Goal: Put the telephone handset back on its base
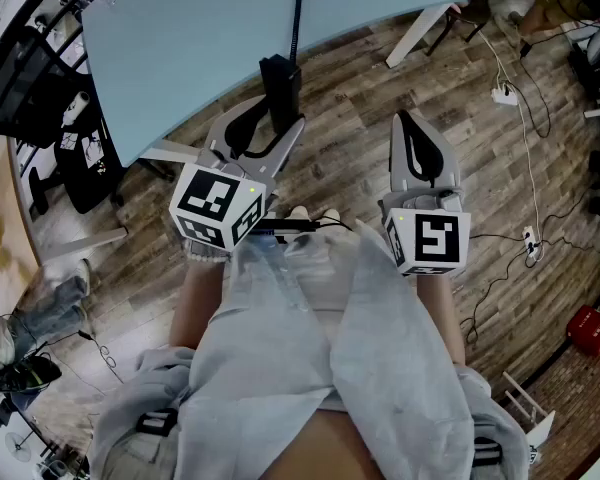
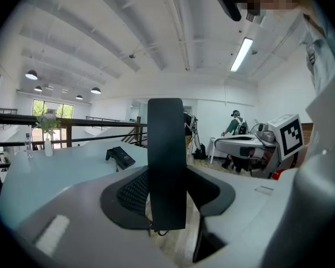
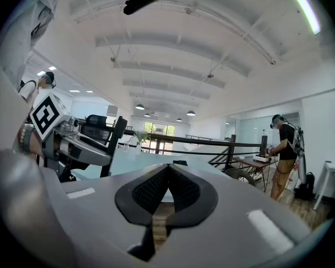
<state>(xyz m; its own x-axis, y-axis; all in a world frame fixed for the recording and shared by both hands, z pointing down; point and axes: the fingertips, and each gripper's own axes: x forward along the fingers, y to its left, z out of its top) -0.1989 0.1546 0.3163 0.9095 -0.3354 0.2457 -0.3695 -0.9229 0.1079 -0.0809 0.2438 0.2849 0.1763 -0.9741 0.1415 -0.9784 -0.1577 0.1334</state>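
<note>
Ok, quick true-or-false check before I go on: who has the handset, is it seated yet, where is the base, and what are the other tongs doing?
1. The left tongs grip the black handset. True.
2. The handset already rests on its base. False: it is held up in the tongs, well apart from the base.
3. The right tongs are shut with nothing between them. True.
4. The base stands on the wooden floor. False: it sits on the light blue table.
</note>
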